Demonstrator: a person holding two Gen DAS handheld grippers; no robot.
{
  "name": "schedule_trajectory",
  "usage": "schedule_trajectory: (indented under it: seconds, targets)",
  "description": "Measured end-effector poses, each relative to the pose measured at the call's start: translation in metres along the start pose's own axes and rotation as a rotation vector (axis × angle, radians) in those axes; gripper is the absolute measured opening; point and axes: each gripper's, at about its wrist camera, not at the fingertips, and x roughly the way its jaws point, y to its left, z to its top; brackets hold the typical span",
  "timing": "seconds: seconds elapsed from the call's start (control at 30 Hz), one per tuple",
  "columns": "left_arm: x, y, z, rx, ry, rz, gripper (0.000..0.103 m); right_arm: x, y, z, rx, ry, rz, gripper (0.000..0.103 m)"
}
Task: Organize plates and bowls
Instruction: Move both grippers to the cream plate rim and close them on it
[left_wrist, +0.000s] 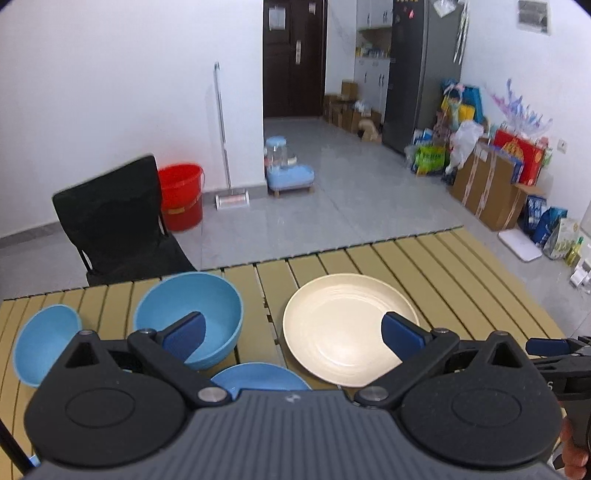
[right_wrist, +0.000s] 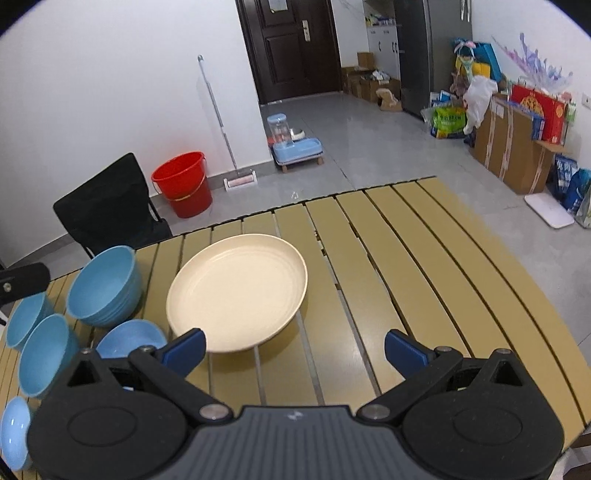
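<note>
A cream plate (left_wrist: 343, 328) (right_wrist: 236, 291) lies in the middle of the slatted tan table (left_wrist: 461, 266) (right_wrist: 406, 258). Left of it stands a large blue bowl (left_wrist: 207, 299) (right_wrist: 103, 288), which looks like a nested stack in the right wrist view. Smaller blue bowls (left_wrist: 44, 339) (right_wrist: 44, 354) sit around it, one (left_wrist: 258, 376) (right_wrist: 133, 339) close to the plate's near-left rim. My left gripper (left_wrist: 291, 332) hovers open over the gap between the big bowl and the plate. To the plate's near right, my right gripper (right_wrist: 295, 350) is open and holds nothing.
Beyond the table's far edge stand a black chair (right_wrist: 107, 206), a red bucket (right_wrist: 183, 182), a mop (right_wrist: 240, 181) and a pet feeder (right_wrist: 295, 144). Cardboard boxes (right_wrist: 517, 147) line the right wall. The table's right half (right_wrist: 443, 295) is bare slats.
</note>
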Motion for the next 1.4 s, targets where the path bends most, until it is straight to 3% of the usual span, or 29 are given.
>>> schedule_trajectory:
  seconds: [0.23, 0.43, 0.57, 0.7, 0.83, 1.0, 1.27, 1.4]
  targets:
    - [0.077, -0.003, 0.028, -0.038, 0.110, -0.054, 0.103, 0.056, -0.015, 0.028, 0.067, 0.088, 0.041, 0.099]
    - [0.142, -0.008, 0.037, 0.009, 0.207, -0.007, 0.103, 0.105, -0.028, 0.044, 0.094, 0.172, 0.038, 0.091]
    - [0.179, -0.007, 0.039, -0.002, 0.276, -0.005, 0.096, 0.130, -0.031, 0.049, 0.068, 0.213, 0.024, 0.085]
    - [0.209, -0.005, 0.040, -0.031, 0.338, -0.015, 0.077, 0.145, -0.032, 0.048, 0.078, 0.226, 0.050, 0.080]
    - [0.226, -0.003, 0.037, -0.030, 0.366, -0.002, 0.071, 0.158, -0.038, 0.044, 0.105, 0.252, 0.069, 0.068]
    - [0.237, -0.004, 0.032, -0.023, 0.399, 0.031, 0.057, 0.167, -0.041, 0.044, 0.126, 0.262, 0.082, 0.058]
    - [0.246, 0.002, 0.027, -0.044, 0.428, 0.038, 0.030, 0.177, -0.047, 0.043, 0.169, 0.289, 0.120, 0.029]
    - [0.247, 0.002, 0.026, -0.046, 0.429, 0.043, 0.018, 0.178, -0.048, 0.041, 0.186, 0.290, 0.140, 0.019]
